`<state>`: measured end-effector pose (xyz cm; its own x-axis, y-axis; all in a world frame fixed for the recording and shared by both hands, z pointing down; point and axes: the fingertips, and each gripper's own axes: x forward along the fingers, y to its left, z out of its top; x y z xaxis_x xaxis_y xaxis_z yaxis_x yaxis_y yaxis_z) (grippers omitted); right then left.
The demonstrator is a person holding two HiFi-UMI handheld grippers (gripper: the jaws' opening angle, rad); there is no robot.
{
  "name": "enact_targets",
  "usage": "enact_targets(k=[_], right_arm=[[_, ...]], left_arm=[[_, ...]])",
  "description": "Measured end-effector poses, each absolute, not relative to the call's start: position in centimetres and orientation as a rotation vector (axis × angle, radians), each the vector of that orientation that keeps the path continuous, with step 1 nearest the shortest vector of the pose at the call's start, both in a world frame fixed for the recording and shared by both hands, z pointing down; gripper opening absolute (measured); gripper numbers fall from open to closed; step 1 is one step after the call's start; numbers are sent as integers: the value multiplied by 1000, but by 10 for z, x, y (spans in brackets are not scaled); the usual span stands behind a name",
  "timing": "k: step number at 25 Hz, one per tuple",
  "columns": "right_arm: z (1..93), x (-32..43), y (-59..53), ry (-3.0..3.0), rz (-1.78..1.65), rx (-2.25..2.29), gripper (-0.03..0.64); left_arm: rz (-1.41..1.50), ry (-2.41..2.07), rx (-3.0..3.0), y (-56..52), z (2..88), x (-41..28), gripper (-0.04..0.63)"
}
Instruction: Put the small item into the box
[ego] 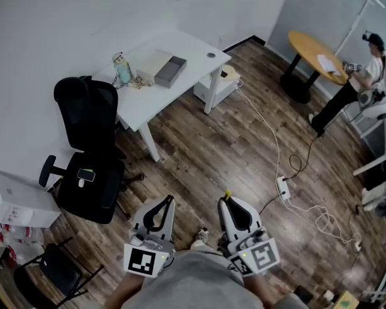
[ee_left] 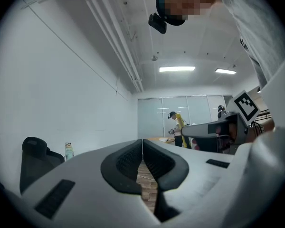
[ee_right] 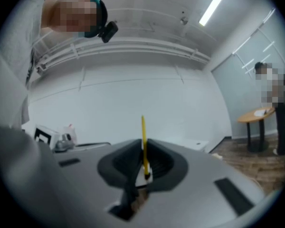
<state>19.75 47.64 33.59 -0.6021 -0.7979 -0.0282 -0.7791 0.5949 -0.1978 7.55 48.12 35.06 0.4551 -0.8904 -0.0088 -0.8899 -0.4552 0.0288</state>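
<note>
My right hand-held gripper [ego: 226,199] is clamped on a thin yellow stick [ee_right: 143,137]; my left hand-held gripper [ego: 169,201] is closed, empty. The box [ego: 170,71] sits on the far tabletop [ego: 153,100] — I'd walk over, grip firm.

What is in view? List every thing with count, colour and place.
table: one, white, by the wall
box: one, grey, on that table
office chair: one, black, beside the table
round table: one, wooden, far right
person: one, at the round table
power strip: one, white, on the floor
stick: one, yellow, between right jaws
left hand-held gripper: one, white, shut, empty
right hand-held gripper: one, white, shut on the stick
</note>
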Motion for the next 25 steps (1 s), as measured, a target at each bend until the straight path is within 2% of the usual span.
enact_targets(k=[12, 25], right_arm=[[346, 266, 474, 2746, -262, -1251, 59], [349, 284, 460, 2770, -224, -1259, 60]], left_arm=[[-52, -1730, 2641, 480, 349, 143, 35], [-31, -1742, 2629, 469, 354, 159, 35]])
